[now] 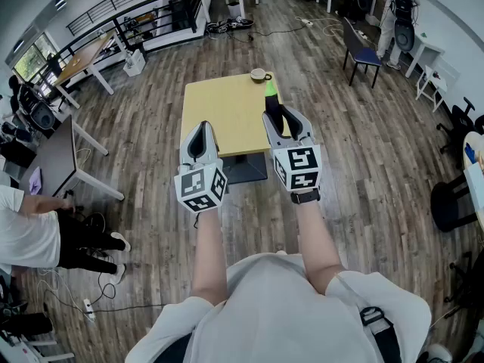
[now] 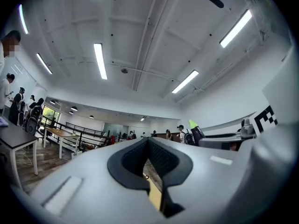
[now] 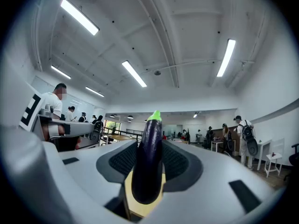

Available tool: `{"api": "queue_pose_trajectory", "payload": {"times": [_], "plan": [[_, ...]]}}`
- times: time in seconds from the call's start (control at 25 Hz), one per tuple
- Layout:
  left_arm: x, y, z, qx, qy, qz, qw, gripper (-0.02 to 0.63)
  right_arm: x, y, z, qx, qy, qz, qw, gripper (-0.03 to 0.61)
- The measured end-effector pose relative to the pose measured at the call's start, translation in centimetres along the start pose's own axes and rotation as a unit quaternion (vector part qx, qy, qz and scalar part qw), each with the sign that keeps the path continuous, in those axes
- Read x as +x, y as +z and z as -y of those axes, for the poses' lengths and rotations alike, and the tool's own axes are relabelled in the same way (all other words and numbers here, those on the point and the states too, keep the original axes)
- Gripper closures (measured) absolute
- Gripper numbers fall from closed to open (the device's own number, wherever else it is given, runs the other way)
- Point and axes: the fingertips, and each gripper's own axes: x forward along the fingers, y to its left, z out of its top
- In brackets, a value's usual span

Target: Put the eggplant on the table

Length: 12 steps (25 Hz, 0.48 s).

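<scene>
A dark purple eggplant with a green tip stands upright between the pads of my right gripper, which is shut on it. In the right gripper view the eggplant fills the middle, over the yellow table. It hangs above the right part of that yellow table. My left gripper is held beside it, over the table's near edge, its jaws together with nothing between them. The left gripper view shows its pads meeting at the tip, and the eggplant off to the right.
A small cup sits at the table's far edge. Wooden floor surrounds the table. A dark chair stands at the back right, desks at the left, and a seated person at the near left.
</scene>
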Motion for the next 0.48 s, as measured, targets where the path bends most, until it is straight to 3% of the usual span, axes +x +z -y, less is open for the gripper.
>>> {"api": "queue_pose_trajectory", "payload": {"times": [0.32, 0.48], "plan": [[1.9, -0.6, 3.1, 0.004, 0.010, 0.005, 0.9999, 0.604, -0.1, -0.7, 2.5, 0.008, 0.021, 0.006, 1.000, 0.413], [2.5, -2.2, 4.2, 0.006, 0.016, -0.014, 0.9997, 0.604, 0.1, -1.7, 3.6, 0.000, 0.033, 0.003, 0.999, 0.413]]}}
